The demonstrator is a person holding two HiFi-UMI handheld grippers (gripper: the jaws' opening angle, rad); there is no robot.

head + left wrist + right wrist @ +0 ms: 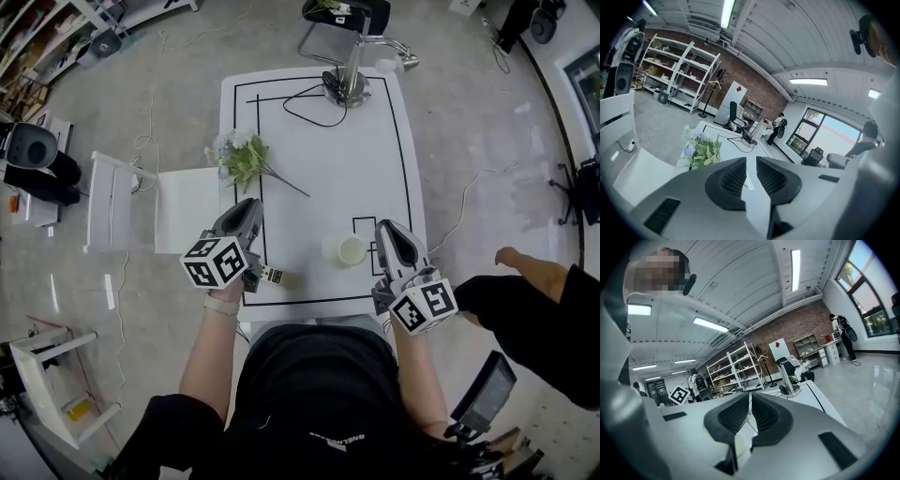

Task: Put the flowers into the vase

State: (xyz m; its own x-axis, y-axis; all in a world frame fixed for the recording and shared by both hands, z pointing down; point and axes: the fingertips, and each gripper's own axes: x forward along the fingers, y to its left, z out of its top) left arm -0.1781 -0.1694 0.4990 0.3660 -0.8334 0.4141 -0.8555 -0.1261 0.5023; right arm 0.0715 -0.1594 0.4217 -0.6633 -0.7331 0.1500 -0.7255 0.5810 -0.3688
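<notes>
A bunch of pale flowers with green leaves [244, 157] lies on the white table [375, 159] at its left side, with the stem pointing right. In the left gripper view the flowers [704, 149] lie ahead and to the left of the jaws. A cream vase [345, 250] stands upright near the table's front edge. My left gripper [251, 206] hovers over the front left of the table, short of the flowers. Its jaws [751, 160] stand a little apart with nothing between them. My right gripper [386, 227] is just right of the vase, with its tips [750, 394] together and empty.
A metal stand [349, 82] with a black cable sits at the table's far edge. A white chair [186, 208] and a white rack [111, 199] stand left of the table. Another person's arm [548, 300] reaches in at the right.
</notes>
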